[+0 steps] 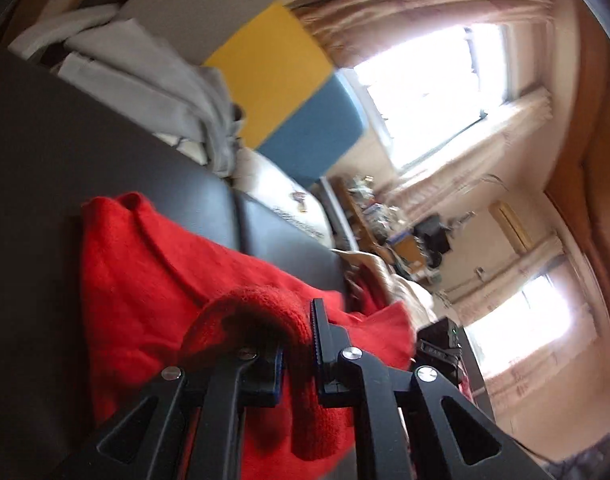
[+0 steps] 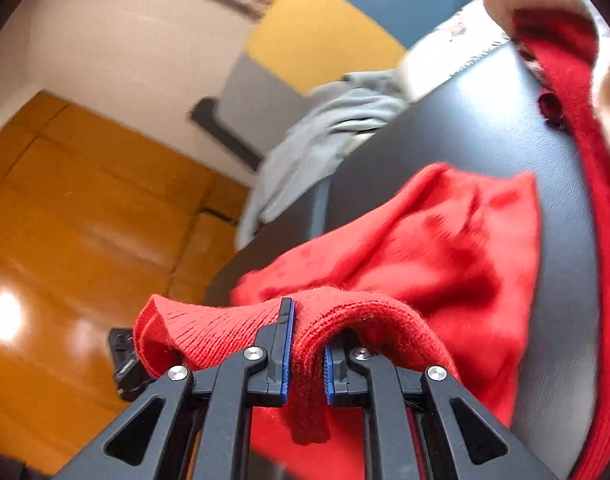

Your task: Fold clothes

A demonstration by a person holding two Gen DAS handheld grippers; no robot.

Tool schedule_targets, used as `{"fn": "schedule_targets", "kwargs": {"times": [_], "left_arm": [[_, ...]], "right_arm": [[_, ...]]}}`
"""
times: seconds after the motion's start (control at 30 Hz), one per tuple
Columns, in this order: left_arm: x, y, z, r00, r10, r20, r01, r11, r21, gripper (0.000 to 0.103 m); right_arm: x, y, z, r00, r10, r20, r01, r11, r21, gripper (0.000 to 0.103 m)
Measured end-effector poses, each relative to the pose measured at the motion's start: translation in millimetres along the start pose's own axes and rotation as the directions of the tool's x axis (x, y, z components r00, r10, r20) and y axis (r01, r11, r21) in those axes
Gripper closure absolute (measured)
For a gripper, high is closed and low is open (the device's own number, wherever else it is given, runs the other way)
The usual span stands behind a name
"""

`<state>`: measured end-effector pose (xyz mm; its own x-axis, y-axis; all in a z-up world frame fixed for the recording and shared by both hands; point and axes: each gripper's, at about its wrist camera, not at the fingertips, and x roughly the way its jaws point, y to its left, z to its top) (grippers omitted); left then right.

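The left hand-held gripper (image 1: pixel 297 344) is clamped on a ribbed edge of the red sweater (image 1: pixel 153 272), a fold of knit bulging over its fingers. The right hand-held gripper (image 2: pixel 307 344) is likewise clamped on a ribbed hem of the same red sweater (image 2: pixel 445 240), with a strip of knit hanging down between its jaws. From both grips the sweater runs away onto the dark desk (image 1: pixel 45 152), partly lifted and partly lying there; in the right view a further red length with a button runs along the far right edge.

This looks like a fold being carried: both held edges raised, the body trailing on the desk. The next move probably calls for bringing the two grips across together and level, so the edge lands square on the rest.

The sweater's long axis seems to run away from the grippers across the desk, though blur and bunching hide its ends. Grey clothes (image 1: pixel 153 72) lie heaped past the desk's far edge.
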<state>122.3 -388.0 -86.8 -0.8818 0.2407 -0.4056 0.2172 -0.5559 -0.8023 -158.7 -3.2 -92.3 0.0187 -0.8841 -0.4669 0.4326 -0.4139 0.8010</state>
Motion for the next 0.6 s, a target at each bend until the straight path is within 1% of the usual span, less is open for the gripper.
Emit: {"fn": "schedule_targets", "kwargs": {"times": [0.07, 0.1, 0.17, 0.2, 0.23, 0.37, 0.6], "left_arm": [[23.6, 31.1, 9.7, 0.999, 0.043, -0.025, -0.045, 0.996, -0.076, 0.095], [32.4, 44.4, 7.8, 0.998, 0.051, -0.038, -0.054, 0.993, -0.1, 0.095], [46.5, 67.4, 3.6, 0.997, 0.054, -0.053, -0.061, 0.988, -0.144, 0.095], [44.2, 69.9, 0.4, 0.999, 0.031, -0.028, -0.035, 0.988, -0.15, 0.096], [42.4, 70.1, -3.1, 1.0, 0.02, -0.013, -0.022, 0.989, -0.143, 0.096], [33.3, 56.6, -24.9, 0.997, 0.065, -0.047, -0.068, 0.996, -0.065, 0.096], [-6.7, 45.8, -65.7, 0.992, 0.1, -0.071, -0.105, 0.992, -0.075, 0.095]], "right_arm": [[16.8, -24.9, 10.1, 0.999, -0.045, -0.006, 0.045, 0.997, 0.059, 0.091], [24.0, -37.2, 12.2, 0.998, -0.056, -0.012, 0.057, 0.995, 0.086, 0.096], [25.2, -50.2, 13.5, 1.0, -0.021, 0.008, 0.02, 0.992, 0.124, 0.097], [23.3, -52.7, 13.3, 1.0, -0.004, 0.026, 0.0, 0.992, 0.124, 0.097], [22.2, -52.8, 11.4, 0.999, 0.004, 0.035, -0.008, 0.994, 0.111, 0.097], [15.7, -50.0, -5.9, 0.999, 0.026, 0.038, -0.028, 0.998, 0.053, 0.097], [-3.5, -43.3, -40.9, 0.999, 0.048, -0.007, -0.047, 0.997, 0.065, 0.097]]}}
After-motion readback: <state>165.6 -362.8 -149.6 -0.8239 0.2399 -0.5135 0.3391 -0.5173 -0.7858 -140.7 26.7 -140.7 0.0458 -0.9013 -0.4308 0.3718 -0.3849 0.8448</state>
